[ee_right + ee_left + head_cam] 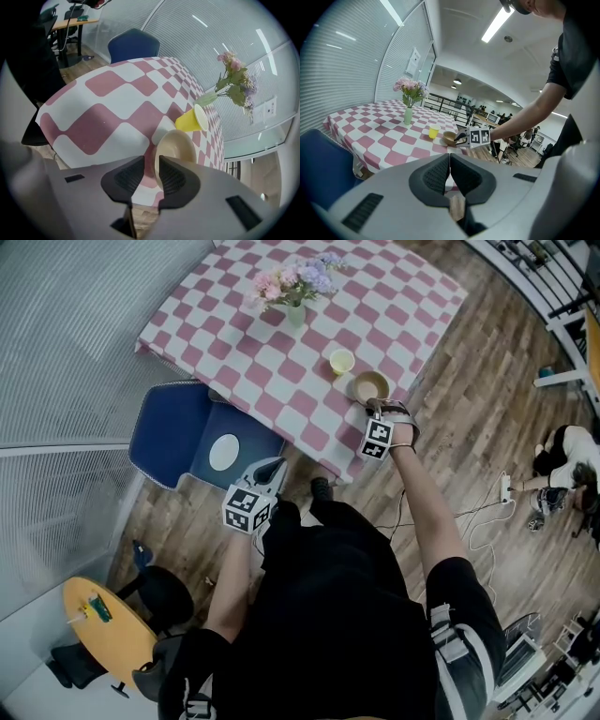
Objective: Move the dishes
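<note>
Head view: round bowl (tan) on checkered tablecloth.

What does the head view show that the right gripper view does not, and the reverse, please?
Head view only: the round white plate on the seat of the blue padded chair, and the left gripper. Right gripper view only: the right gripper with jaws apart, the rim of the round tan bowl between them. Both: that bowl, the pink-and-white checked tablecloth, the small yellow cup, the pale green vase of flowers.
</note>
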